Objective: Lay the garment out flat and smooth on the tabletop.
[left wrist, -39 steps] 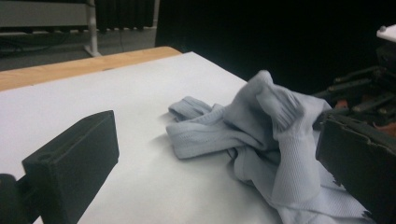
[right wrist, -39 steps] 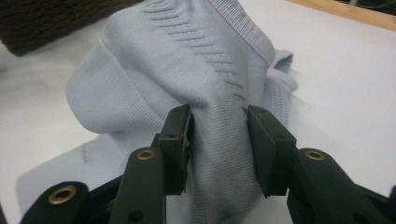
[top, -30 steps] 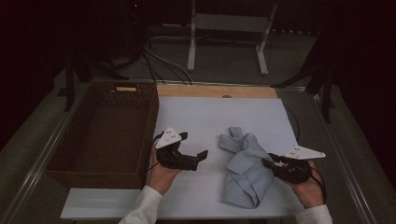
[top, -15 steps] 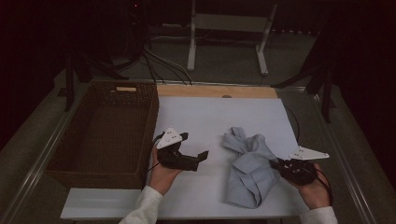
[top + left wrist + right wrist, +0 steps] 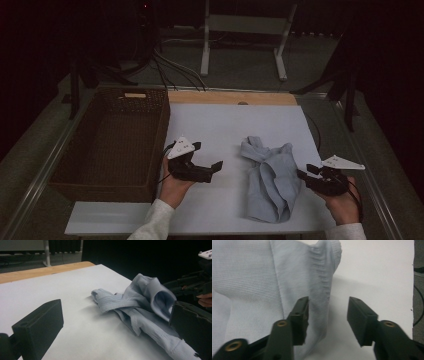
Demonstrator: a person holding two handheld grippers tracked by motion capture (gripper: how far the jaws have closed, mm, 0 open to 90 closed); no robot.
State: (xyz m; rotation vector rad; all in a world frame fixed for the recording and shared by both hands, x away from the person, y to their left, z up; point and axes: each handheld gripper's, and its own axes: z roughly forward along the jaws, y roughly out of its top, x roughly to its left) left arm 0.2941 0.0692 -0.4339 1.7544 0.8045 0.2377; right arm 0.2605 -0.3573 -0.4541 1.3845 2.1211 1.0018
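A crumpled light-blue cloth (image 5: 270,175) (image 5: 140,305) (image 5: 249,290) lies on the right half of the white tabletop (image 5: 225,125). My right gripper (image 5: 304,171) (image 5: 328,307) sits at the cloth's right edge. Its jaws have just been opening and stand apart. One jaw rests over the fabric, the other over bare table, and the cloth's hem lies in the gap unpinched. My left gripper (image 5: 207,155) (image 5: 115,315) hovers left of the cloth, open wide and empty, pointing at it.
A brown wicker basket (image 5: 115,140) stands along the table's left side, close to my left hand. A wooden strip (image 5: 230,97) runs along the far edge. Behind the table are a white stand (image 5: 240,30) and cables on the floor.
My right hand has drawn slightly to the right, and the cloth has shifted a little that way with it. The left hand has not moved.
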